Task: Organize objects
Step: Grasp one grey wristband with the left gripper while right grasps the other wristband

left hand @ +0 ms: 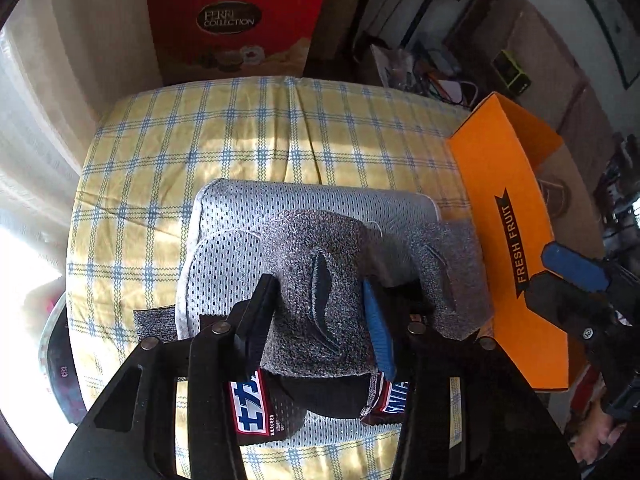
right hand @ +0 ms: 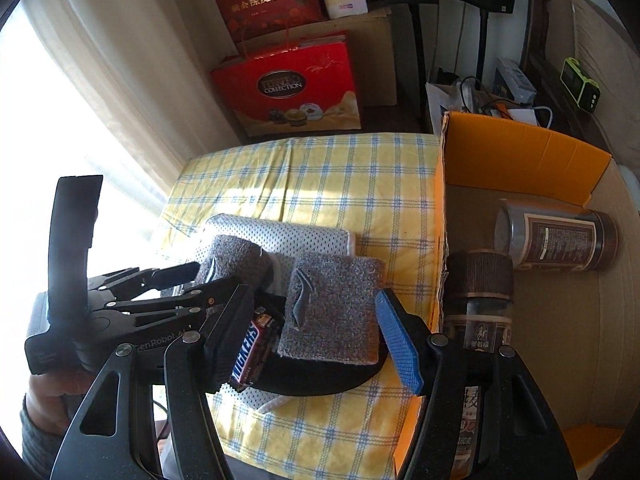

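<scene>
The left gripper (left hand: 316, 312) pinches a speckled grey knit roll (left hand: 320, 280) between its fingers, while the right gripper (right hand: 320, 340) stands spread around its flatter twin (right hand: 332, 308).

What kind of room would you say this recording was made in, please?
Probably a lived-in home room, perhaps a bedroom or storage corner. A checked cloth covers the work surface by a curtained window, red gift bags stand stacked against the wall, and chargers and cables clutter a side table.

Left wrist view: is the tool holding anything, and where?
Yes, it looks so: the left tool pinches the grey knitted roll across its two sides.
</scene>
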`<action>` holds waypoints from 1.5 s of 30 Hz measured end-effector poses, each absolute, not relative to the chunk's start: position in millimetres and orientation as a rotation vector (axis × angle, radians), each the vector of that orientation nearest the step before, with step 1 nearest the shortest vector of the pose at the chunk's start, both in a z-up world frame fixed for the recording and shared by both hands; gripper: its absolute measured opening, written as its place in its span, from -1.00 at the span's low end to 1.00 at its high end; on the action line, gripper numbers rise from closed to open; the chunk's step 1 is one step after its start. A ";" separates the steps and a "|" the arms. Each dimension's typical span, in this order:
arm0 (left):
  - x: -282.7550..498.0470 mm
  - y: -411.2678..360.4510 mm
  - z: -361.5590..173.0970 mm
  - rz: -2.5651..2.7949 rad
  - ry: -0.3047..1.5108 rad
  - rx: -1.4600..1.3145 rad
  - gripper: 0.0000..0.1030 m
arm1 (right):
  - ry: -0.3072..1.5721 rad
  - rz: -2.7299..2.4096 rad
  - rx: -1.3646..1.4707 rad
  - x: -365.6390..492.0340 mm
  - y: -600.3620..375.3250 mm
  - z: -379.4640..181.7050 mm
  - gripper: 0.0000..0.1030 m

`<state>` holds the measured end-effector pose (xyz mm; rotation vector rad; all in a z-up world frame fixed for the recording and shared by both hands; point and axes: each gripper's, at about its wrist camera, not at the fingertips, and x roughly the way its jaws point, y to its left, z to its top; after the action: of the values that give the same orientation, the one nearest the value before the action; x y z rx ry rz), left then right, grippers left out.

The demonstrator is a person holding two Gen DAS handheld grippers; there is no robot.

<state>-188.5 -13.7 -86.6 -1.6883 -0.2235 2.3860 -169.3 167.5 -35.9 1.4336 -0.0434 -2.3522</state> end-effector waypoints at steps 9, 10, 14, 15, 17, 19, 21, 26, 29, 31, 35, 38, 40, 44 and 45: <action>-182.6 -25.4 -66.6 2.437 -0.261 -1.624 -0.51 | 0.011 -2.342 1.442 -168.7 156.1 -39.4 0.28; -181.3 -27.3 -62.3 2.445 -0.265 -1.611 -0.51 | 0.020 -2.340 1.446 -169.1 154.1 -40.2 0.28; -176.0 -34.8 -46.7 2.473 -0.271 -1.569 -0.51 | 0.051 -2.342 1.470 -172.9 145.7 -46.7 0.28; -174.7 -35.9 -43.5 2.482 -0.263 -1.561 -0.51 | 0.056 -2.343 1.479 -174.1 144.3 -48.9 0.28; -172.2 -38.0 -38.3 2.502 -0.244 -1.548 -0.51 | 0.060 -2.339 1.504 -178.0 140.1 -54.7 0.28; -168.9 -40.2 -34.4 2.522 -0.231 -1.535 -0.51 | 0.074 -2.344 1.528 -181.1 136.1 -60.4 0.28; -166.4 -42.5 -32.7 2.528 -0.232 -1.528 -0.51 | 0.103 -2.354 1.543 -182.7 130.3 -65.2 0.28; -162.8 -46.3 -34.6 2.517 -0.246 -1.529 -0.51 | 0.156 -2.383 1.574 -188.6 120.4 -76.2 0.19; -160.8 -46.3 -36.2 2.515 -0.248 -1.531 -0.51 | 0.164 -2.393 1.599 -192.7 119.5 -82.4 0.19; -161.2 -47.0 -36.9 2.511 -0.251 -1.532 -0.51 | 0.160 -2.394 1.610 -193.6 120.4 -85.9 0.19; -159.9 -46.9 -37.6 2.507 -0.251 -1.532 -0.51 | 0.183 -2.397 1.628 -193.2 117.4 -94.9 0.19; -160.1 -47.6 -39.4 2.502 -0.246 -1.534 -0.51 | 0.214 -2.407 1.629 -194.5 115.2 -99.6 0.19; -160.1 -48.4 -40.5 2.499 -0.248 -1.538 -0.51 | 0.217 -2.413 1.628 -196.3 115.3 -101.4 0.19; -159.6 -48.8 -41.3 2.499 -0.253 -1.540 -0.51 | 0.227 -2.408 1.626 -198.1 115.4 -104.3 -0.17; -159.7 -49.2 -41.2 2.500 -0.254 -1.540 -0.51 | 0.220 -2.402 1.625 -198.2 114.9 -104.5 -0.30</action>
<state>-159.7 -49.2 -41.2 -1.5401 -0.2543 2.4996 -198.2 114.9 -104.5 1.6252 0.2203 -2.4019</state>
